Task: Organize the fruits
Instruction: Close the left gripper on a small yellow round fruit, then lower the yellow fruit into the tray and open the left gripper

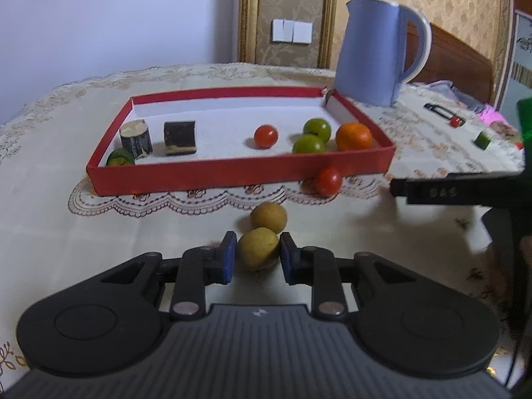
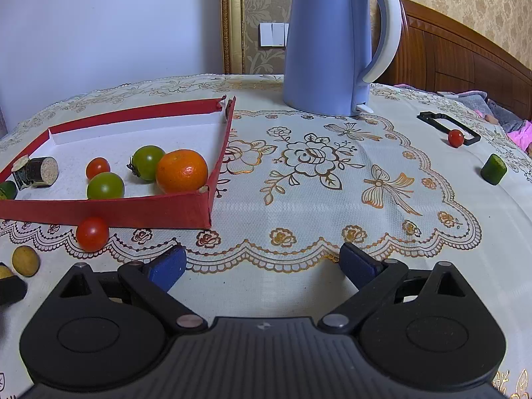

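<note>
Left gripper (image 1: 257, 256) fingers clamped on near yellow-brown fruit (image 1: 258, 248) resting on the bench before the red tray (image 1: 239, 173); right gripper (image 2: 262, 267) fingers spread, empty; lift straight up, clearing the second yellow-brown fruit (image 1: 268, 217) and tray wall.

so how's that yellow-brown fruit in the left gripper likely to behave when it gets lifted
The yellow-brown fruit is round, so it would probably roll if released. The left gripper pinches it only at its sides, so it might pivot or slip. It looks small and matte, so likely light and not slick.
</note>
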